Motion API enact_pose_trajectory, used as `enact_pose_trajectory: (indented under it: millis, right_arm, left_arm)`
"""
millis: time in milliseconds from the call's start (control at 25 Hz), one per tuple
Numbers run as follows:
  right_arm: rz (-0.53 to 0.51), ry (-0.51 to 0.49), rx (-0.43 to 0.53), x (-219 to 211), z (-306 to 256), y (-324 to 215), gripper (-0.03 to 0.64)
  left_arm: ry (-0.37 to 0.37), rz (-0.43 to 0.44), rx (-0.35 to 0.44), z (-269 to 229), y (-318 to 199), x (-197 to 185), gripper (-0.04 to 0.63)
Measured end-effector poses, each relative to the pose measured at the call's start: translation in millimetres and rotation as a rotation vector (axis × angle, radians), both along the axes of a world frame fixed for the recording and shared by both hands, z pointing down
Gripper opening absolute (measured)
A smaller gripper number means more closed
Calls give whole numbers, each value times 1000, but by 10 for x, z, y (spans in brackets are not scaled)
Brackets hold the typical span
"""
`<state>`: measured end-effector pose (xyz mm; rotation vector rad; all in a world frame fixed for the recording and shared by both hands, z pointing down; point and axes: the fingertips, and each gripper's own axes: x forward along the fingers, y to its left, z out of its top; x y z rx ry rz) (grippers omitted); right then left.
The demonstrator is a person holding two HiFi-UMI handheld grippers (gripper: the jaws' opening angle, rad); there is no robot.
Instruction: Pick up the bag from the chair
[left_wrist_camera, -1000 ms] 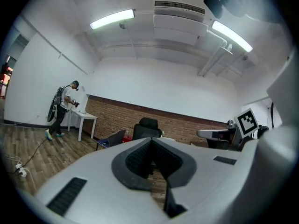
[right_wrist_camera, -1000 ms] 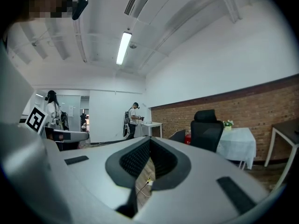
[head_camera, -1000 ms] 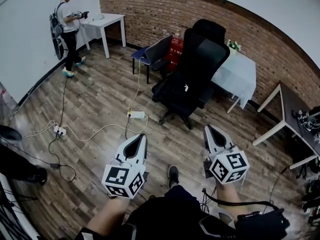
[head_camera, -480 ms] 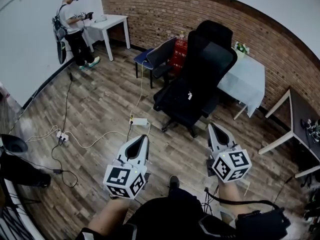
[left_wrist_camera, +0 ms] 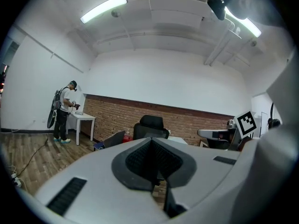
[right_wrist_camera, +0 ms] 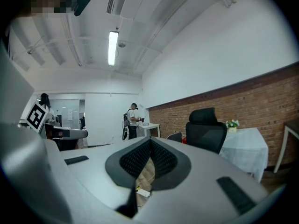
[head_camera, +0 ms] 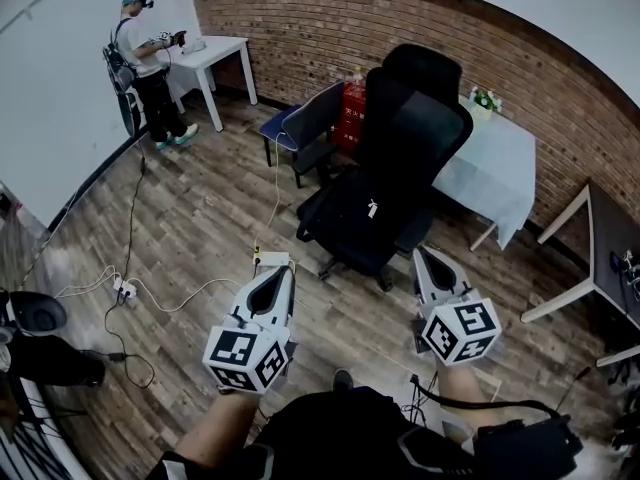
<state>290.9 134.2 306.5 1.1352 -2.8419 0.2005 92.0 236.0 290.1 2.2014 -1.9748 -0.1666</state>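
Observation:
A black bag (head_camera: 350,213) with a small white tag lies on the seat of the tall black office chair (head_camera: 415,118), in the middle of the head view. My left gripper (head_camera: 284,272) is held low in front of me, shut and empty, pointing toward the chair's left side. My right gripper (head_camera: 424,256) is level with it, also shut and empty, just short of the chair's base. The chair's headrest (left_wrist_camera: 151,122) shows over the left gripper (left_wrist_camera: 152,142) in its own view. To the right of the right gripper (right_wrist_camera: 150,142), the chair (right_wrist_camera: 206,130) stands in that view.
A white power strip (head_camera: 272,259) and cables lie on the wood floor ahead of the left gripper. Behind the office chair stand a small dark chair (head_camera: 312,116), a red box (head_camera: 352,102) and a table with a white cloth (head_camera: 492,164). A person (head_camera: 148,66) stands at a white table (head_camera: 216,50) far left.
The view has swung slightly, so the chair with the bag sits a little further left and closer. Both grippers stay shut and level. The far person has shifted by the white table.

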Motion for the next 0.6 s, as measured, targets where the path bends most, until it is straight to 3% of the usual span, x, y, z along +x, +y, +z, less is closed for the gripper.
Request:
enact_pose_trajectory:
  millis: [600]
  right_arm:
    - [-14,-23,-32,138,216,-910,12]
  left_arm:
    - [-27,-26,-45,53,-791,83,11]
